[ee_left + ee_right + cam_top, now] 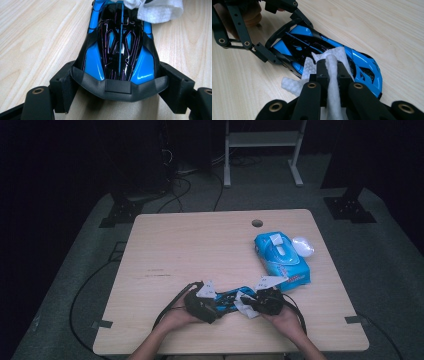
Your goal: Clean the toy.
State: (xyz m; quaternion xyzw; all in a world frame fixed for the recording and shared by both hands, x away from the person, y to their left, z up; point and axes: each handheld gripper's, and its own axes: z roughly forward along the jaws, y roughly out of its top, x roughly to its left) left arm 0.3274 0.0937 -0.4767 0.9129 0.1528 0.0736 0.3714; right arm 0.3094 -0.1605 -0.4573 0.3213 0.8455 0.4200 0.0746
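A blue and black toy car (pixel 231 298) lies on the wooden table (pixel 200 245) near its front edge. My left gripper (pixel 216 309) is shut on the car's rear end (pixel 117 82), one jaw on each side. My right gripper (pixel 248 304) is shut on a folded white wipe (pixel 331 75). The wipe (pixel 155 8) rests on the car's roof (pixel 312 47), toward its front half. In the right gripper view the left gripper (pixel 272 47) clamps the car from the upper left.
A blue pack of wet wipes (pixel 281 257) lies at the right of the table, a white oval object (pixel 302 246) beside it. A round cable hole (pixel 257 223) sits near the far edge. Cables trail off the front left.
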